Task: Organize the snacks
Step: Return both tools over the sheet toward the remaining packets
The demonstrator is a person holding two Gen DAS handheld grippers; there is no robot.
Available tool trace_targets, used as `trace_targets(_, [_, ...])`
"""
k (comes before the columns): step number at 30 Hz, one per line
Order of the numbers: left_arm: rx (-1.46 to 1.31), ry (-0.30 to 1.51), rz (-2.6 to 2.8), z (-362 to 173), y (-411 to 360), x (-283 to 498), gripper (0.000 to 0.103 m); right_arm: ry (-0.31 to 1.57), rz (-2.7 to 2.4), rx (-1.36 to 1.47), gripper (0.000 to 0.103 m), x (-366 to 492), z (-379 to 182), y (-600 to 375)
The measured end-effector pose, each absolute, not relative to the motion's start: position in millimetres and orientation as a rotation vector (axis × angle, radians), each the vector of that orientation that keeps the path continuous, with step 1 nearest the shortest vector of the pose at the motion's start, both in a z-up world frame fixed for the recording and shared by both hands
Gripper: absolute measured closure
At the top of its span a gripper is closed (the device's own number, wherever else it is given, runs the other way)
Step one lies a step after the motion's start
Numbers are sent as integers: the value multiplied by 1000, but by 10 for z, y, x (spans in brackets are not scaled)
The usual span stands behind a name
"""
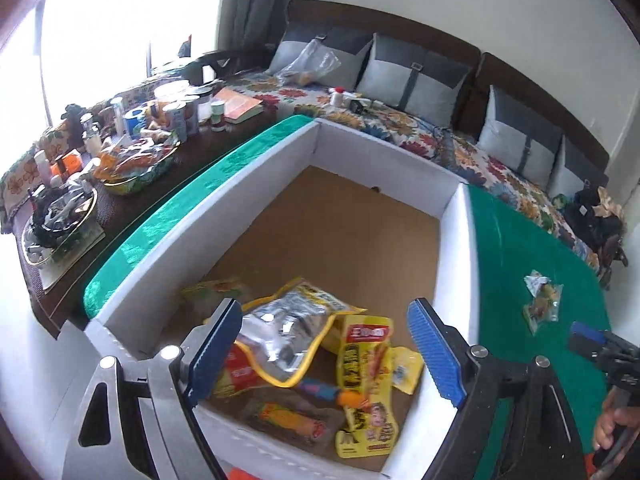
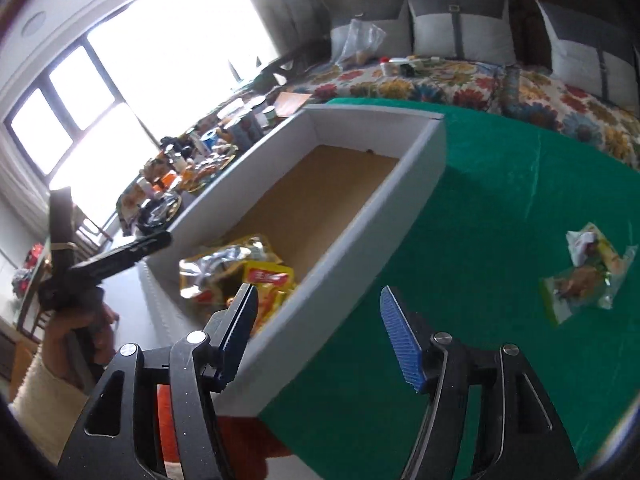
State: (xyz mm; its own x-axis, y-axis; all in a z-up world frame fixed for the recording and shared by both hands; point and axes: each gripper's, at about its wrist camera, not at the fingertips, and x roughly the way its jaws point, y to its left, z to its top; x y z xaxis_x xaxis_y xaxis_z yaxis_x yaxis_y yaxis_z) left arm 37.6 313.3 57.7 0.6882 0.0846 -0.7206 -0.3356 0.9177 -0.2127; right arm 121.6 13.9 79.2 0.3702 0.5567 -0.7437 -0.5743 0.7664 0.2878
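Left gripper [image 1: 324,350] jaws apart, empty, hanging over the white box [image 1: 384,152]; snack packets [image 1: 304,344] lie below on its cardboard floor. Right gripper [image 2: 320,336] jaws apart, empty, above the box's near wall. Two clear-wrapped snacks [image 2: 588,276] lie on the green cloth [image 2: 500,200], well right of both.

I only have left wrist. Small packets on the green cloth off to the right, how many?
Observer: Right wrist shows two snack packets lying touching on the green cloth, outside the white box.
Operator: Right tongs holding anything? I only catch their tip.
Observer: No. The right tongs are open with nothing between them, over the box's near corner.
Operator: Is anyone's left hand visible?
Observer: Yes, a hand with a cream sleeve grips the left tongs' handle, at the left of the box.
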Motion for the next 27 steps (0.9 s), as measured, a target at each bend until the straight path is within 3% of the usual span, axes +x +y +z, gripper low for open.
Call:
trace_targets(7, [-248,789,-75,672,1682,718,3,1015,240,-192,34,1359,-273,-1678])
trace_targets(12, [-193,933,-249,43,694,1018,3,996,97,-173,34,1286,-544,-2460])
trace_targets(19, [-16,1087,-240,-849,66,1334,3,915,86,-56,23,1322,-584,-2655])
trace_targets(27, [131,1104,-285,-976,-101,1530,1,913,71,-51,20,1298,-614,-2669])
